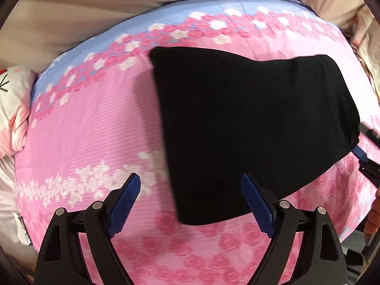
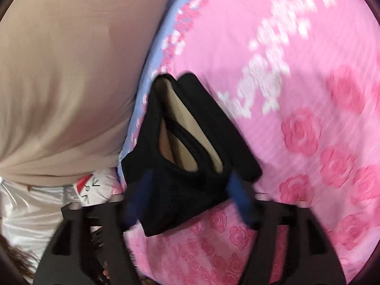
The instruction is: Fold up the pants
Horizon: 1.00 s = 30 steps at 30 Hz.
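The black pants (image 1: 249,128) lie folded into a compact block on the pink flowered bedspread (image 1: 95,128). My left gripper (image 1: 191,185) is open and empty, its blue pads just in front of the pants' near edge. My right gripper (image 1: 363,142) is at the pants' right end. In the right wrist view the pants (image 2: 190,185) sit between the blurred blue pads of the right gripper (image 2: 187,190), which are spread wide with folded layers and tan lining showing beyond them.
A beige sheet (image 1: 95,4) lies beyond the bedspread. A white and pink pillow (image 1: 11,104) sits at the left edge. A hand (image 1: 374,213) shows at the far right.
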### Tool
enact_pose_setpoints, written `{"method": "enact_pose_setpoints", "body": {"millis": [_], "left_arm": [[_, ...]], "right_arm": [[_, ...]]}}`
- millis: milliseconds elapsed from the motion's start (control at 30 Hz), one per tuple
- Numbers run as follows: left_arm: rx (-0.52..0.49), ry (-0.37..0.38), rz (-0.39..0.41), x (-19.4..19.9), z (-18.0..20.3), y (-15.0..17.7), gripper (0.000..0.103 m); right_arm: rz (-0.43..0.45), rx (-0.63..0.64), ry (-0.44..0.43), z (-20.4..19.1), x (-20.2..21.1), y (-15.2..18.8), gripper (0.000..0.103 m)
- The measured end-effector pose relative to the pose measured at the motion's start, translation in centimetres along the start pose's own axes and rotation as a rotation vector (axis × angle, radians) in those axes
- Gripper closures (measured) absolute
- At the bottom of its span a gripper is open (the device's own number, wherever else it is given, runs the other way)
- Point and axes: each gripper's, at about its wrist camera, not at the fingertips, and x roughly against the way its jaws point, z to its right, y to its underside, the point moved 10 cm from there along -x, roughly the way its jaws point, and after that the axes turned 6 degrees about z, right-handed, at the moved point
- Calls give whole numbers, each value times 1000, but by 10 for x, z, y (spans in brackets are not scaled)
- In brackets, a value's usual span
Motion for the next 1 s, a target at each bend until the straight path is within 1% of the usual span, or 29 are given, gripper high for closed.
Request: {"method": "enact_pose_setpoints", "body": {"millis": [33,67,100,133,167,233,267,300,333,367,467,500,533,567,600,633,667,700,733,767,800,833,900,967,1000], "left_arm": [[-6,0,-1,-1,3,-1,18],[-11,-1,3,-1,7,-2,18],[-13,-2,7,0,10,-4,18],[-15,-4,12,1,12,-6,18],[-16,-9,17,2,15,-8,18],[-18,-15,17,2,16,-7,18],[-14,-15,14,2,16,-6,18],[-9,-18,9,1,16,-5,18],[-5,-21,5,0,14,-4,18],[-2,-26,5,0,13,-4,18],[12,-48,9,4,4,-2,18],[18,-60,19,6,-2,-1,18],[22,-72,23,5,-7,0,16],[26,-79,20,3,-10,2,16],[33,-78,5,-4,-12,7,16],[34,-79,-11,-10,-13,11,16],[31,-89,-33,-16,-14,16,16],[25,-91,-36,-19,-14,19,16],[22,-95,-32,-20,-15,20,16],[22,-99,-29,-20,-16,21,16],[25,-96,-25,-21,-16,23,16],[31,-89,-24,-22,-16,25,16],[45,-71,-31,-27,-17,28,16],[42,-72,-31,-29,-16,28,16],[29,-79,-26,-29,-15,28,16]], "right_arm": [[32,57,30,-4,7,-11,24],[91,148,79,-13,17,-22,24],[124,219,104,-23,22,-29,24],[122,268,106,-30,23,-29,24],[83,321,97,-41,17,-27,24],[8,377,96,-45,0,-23,24],[-39,438,100,-49,-16,-12,35],[-90,508,116,-49,-30,-2,76],[-134,546,160,-43,-39,9,98],[-159,550,188,-34,-45,11,99],[-74,520,186,-31,-13,-8,100],[-63,502,191,-23,-7,-13,100],[-77,490,214,-13,-11,-16,100],[-137,497,254,8,-25,-10,97],[-156,511,253,14,-32,-7,88],[-130,516,252,11,-26,-12,81],[-109,503,273,4,-18,-21,68],[-33,483,301,-5,-3,-35,67],[38,475,305,-16,7,-44,67],[100,485,248,-38,21,-49,67],[93,510,193,-59,21,-46,67],[60,540,161,-74,15,-39,67],[-64,630,85,-111,-16,-7,67],[-160,684,26,-128,-58,24,68],[-198,709,25,-127,-78,34,70]]}}
